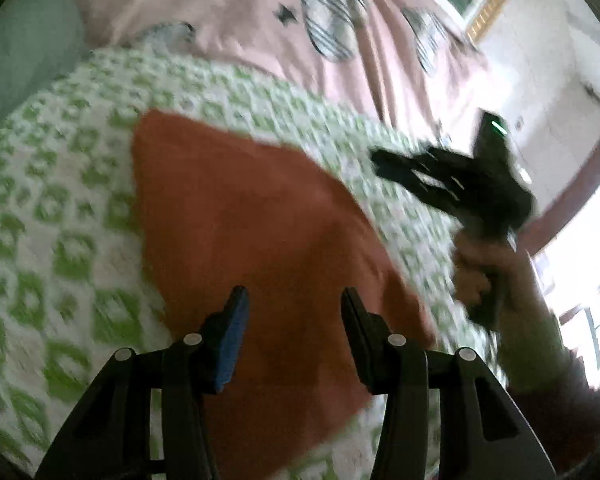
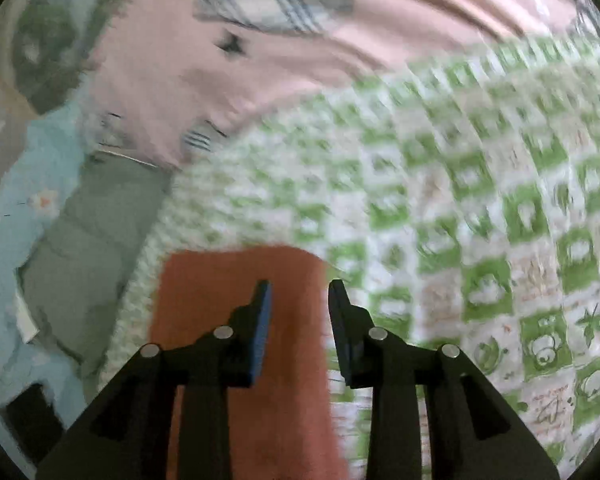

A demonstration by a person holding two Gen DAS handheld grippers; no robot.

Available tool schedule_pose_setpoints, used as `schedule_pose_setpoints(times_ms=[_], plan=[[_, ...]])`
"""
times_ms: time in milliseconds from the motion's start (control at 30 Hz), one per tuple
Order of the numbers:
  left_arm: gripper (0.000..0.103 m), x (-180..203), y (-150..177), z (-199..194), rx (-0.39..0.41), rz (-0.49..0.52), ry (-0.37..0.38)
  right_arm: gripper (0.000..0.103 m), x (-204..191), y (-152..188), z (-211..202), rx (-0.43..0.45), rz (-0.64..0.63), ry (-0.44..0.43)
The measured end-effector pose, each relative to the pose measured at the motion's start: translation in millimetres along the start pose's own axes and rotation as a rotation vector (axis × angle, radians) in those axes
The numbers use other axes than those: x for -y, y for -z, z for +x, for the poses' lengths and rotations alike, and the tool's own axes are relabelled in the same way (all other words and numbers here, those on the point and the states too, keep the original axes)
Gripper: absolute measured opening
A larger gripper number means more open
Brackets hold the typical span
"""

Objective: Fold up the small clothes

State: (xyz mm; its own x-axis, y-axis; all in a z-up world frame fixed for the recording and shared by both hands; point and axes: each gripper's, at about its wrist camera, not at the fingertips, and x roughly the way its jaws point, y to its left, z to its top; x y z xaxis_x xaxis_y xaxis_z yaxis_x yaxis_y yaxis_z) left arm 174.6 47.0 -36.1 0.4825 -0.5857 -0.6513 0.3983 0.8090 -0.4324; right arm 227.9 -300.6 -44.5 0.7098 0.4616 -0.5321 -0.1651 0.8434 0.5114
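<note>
On the green-checked blanket (image 1: pixel 60 208) lies a flat rust-orange cloth (image 1: pixel 240 220) — both claws spread, empty.

Garment (image 1: pixel 252 232) seemingly flat on blanket (image 1: pixel 60 200), quilt (image 1: pixel 228 12) behind

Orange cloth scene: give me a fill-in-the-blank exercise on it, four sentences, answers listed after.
1. The cloth lying flat on the checked blanket is ____ in colour.
2. The blanket's checks are white and ____.
3. The left gripper has its jaws ____, with nothing between them.
4. Beyond the blanket lies a ____ sheet printed with stars.

Missing words: orange; green; open; pink
</note>
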Motion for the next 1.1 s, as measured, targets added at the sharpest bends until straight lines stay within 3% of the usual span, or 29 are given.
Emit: schedule_pose_setpoints(times_ms=[133,200,233,267,300,367,400,567,700,800,900,1033,1100], plan=[[0.046,-28,-32,20,0.024,-0.084,-0.048,0.032,-28,5,21,-0.084,-0.047,-0.103],[0.037,-43,-38,42,-0.02,-0.122,-0.102,0.032,-29,12,47,-0.122,-0.078,-0.051],[0.027,-52,-39,54,-0.054,-0.141,-0.138,0.032,-24,16,58,-0.14,-0.076,-0.023],[0.014,-61,-38,64,-0.075,-0.158,-0.16,0.026,-16,19,68,-0.159,-0.071,0.013],[0.01,-67,-38,68,-0.075,-0.163,-0.16,0.018,-5,23,78,-0.171,-0.06,0.032],[0.01,-73,-37,69,-0.068,-0.163,-0.141,0.005,8,22,82,-0.142,-0.051,0.027],[0.01,-74,-38,68,-0.072,-0.161,-0.14,0.003,11,20,83,-0.139,-0.054,0.029],[0.008,-62,-35,54,-0.073,-0.139,-0.17,0.008,6,21,70,-0.138,-0.058,0.026],[0.008,-38,-21,23,-0.033,-0.105,-0.102,0.008,-6,34,37,-0.117,-0.07,-0.002],[0.009,-16,0,-2,-0.013,-0.046,-0.042,0.008,-17,57,4,-0.108,-0.105,-0.044],[0.012,1,28,-13,-0.036,0.003,-0.035,0.009,-22,92,-16,-0.143,-0.138,-0.058],[0.014,-2,64,0,-0.12,-0.016,-0.064,0.009,-1,138,-19,-0.202,-0.127,0.048],[0.013,-7,76,3,-0.137,-0.039,-0.076,0.008,14,151,-22,-0.191,-0.077,0.051]])
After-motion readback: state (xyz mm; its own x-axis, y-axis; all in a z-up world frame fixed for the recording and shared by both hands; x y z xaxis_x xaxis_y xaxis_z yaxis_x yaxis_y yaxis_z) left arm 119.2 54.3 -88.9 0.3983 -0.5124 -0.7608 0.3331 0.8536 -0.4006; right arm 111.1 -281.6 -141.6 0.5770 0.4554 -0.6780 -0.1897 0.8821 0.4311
